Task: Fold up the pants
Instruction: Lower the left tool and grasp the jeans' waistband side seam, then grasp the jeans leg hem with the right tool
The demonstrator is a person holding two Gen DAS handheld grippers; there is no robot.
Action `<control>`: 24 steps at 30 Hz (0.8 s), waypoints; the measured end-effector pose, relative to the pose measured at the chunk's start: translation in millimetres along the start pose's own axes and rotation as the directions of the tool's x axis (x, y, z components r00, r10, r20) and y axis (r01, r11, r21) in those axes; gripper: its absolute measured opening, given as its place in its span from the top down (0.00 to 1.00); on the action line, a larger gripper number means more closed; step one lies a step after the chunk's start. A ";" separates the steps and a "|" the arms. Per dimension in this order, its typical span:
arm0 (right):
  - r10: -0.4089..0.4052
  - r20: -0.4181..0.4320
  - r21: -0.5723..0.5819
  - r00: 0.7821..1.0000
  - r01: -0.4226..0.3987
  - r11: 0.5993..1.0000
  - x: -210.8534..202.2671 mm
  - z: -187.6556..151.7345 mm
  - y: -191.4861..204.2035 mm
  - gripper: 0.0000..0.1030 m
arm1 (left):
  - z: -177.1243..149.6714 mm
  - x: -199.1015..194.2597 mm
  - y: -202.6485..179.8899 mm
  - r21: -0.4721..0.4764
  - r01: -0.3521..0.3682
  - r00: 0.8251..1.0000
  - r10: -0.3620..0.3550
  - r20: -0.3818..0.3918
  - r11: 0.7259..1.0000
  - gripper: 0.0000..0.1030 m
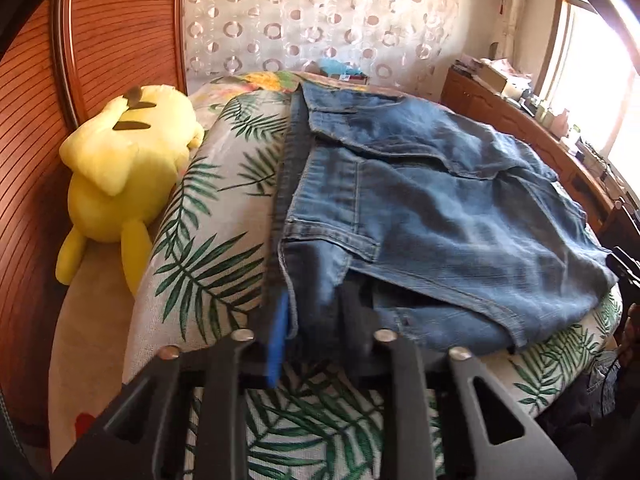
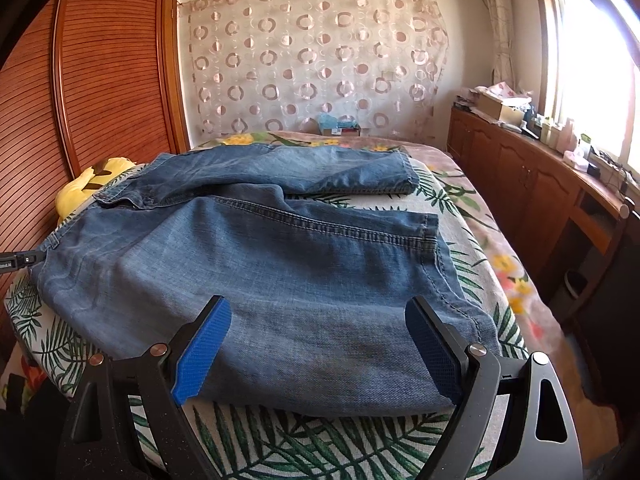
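The left tongs (image 1: pixel 316 320) point steeply down at the near edge of the jeans (image 1: pixel 420 208) and are clenched on the denim: a fold of the waistband end is pinched between the blue pad (image 1: pixel 278 344) and the dark finger opposite it. No earlier view shows how they got there. In the right wrist view the tip of these left tongs (image 2: pixel 20 261) shows at the far left edge, touching the waist end of the jeans (image 2: pixel 280 272).

The right tongs (image 2: pixel 320 344) tilt down more gently and are released, their blue pads (image 2: pixel 204 344) standing wide apart over the near leg fold; whether the pads touch the cloth cannot be told.

The jeans lie on a bed, on a cover printed with green palm leaves (image 2: pixel 320 444), waist to the left and both legs running to the right, the farther leg lying apart from the near one. A yellow plush toy (image 1: pixel 124 176) lies beside the cover against a slatted wooden wardrobe door (image 1: pixel 116 28). Beyond the bed hangs a curtain with ring patterns (image 2: pixel 312 60), and a wooden cabinet (image 2: pixel 520 176) runs under the window (image 2: pixel 592 68).
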State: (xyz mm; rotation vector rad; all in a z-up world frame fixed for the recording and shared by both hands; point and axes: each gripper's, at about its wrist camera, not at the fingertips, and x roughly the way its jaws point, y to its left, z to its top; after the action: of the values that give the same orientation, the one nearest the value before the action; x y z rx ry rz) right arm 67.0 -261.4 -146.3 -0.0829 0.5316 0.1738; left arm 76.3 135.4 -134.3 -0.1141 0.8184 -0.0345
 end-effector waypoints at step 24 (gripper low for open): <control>-0.069 -0.023 0.051 0.997 0.070 0.996 -3.9 17.9 -49.1 0.25 | -8.8 0.1 3.1 0.004 -0.049 0.999 0.049 0.009 0.999 0.87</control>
State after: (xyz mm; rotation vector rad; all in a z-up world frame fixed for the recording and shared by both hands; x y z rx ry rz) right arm 81.8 -307.9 -127.3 -0.0522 0.5535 0.0916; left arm 69.9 137.6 -140.7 -0.0904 0.8119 0.0106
